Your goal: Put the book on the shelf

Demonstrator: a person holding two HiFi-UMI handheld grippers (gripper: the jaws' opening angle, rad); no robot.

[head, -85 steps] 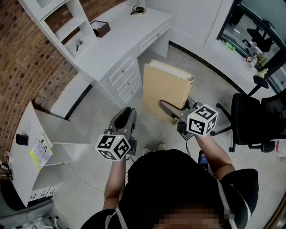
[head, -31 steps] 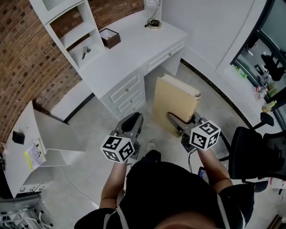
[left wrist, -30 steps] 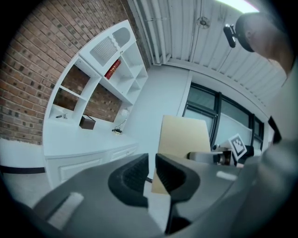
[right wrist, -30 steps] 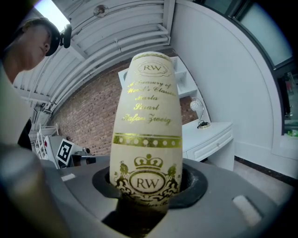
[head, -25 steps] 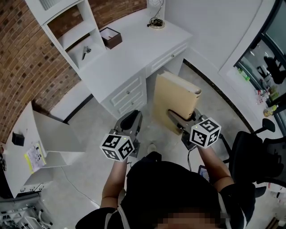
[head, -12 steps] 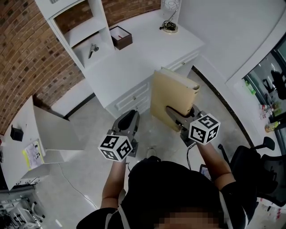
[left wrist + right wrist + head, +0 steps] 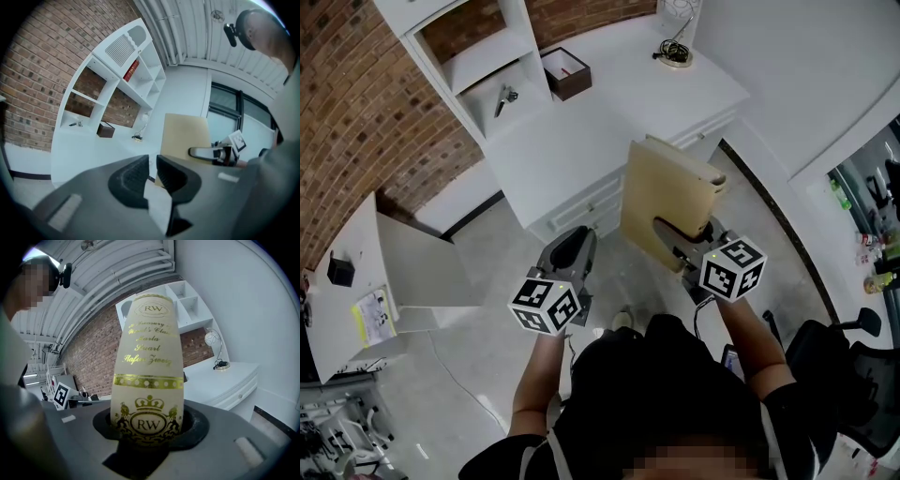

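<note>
A thick tan book (image 7: 666, 192) with gold lettering on its spine (image 7: 150, 366) stands upright in my right gripper (image 7: 667, 230), which is shut on its lower end, one finger on each cover. The book hangs over the front edge of the white desk (image 7: 581, 122). The white shelf unit (image 7: 478, 56) stands on the desk's far left side; a red book (image 7: 131, 70) leans in an upper compartment. My left gripper (image 7: 572, 242) is level beside the book, to its left, jaws together and holding nothing. In the left gripper view the book (image 7: 185, 136) and right gripper (image 7: 206, 152) show at right.
A brown box (image 7: 567, 73) and a lamp base with a cable (image 7: 675, 52) sit on the desk. Drawers (image 7: 581, 202) face me below. A low white table (image 7: 356, 281) with papers is at the left, a brick wall (image 7: 356, 112) behind it, and an office chair (image 7: 853, 366) at the right.
Both grippers and the book have moved forward toward the desk. The book now overlaps the desk's front edge instead of hanging over the floor. The grip is unchanged.
</note>
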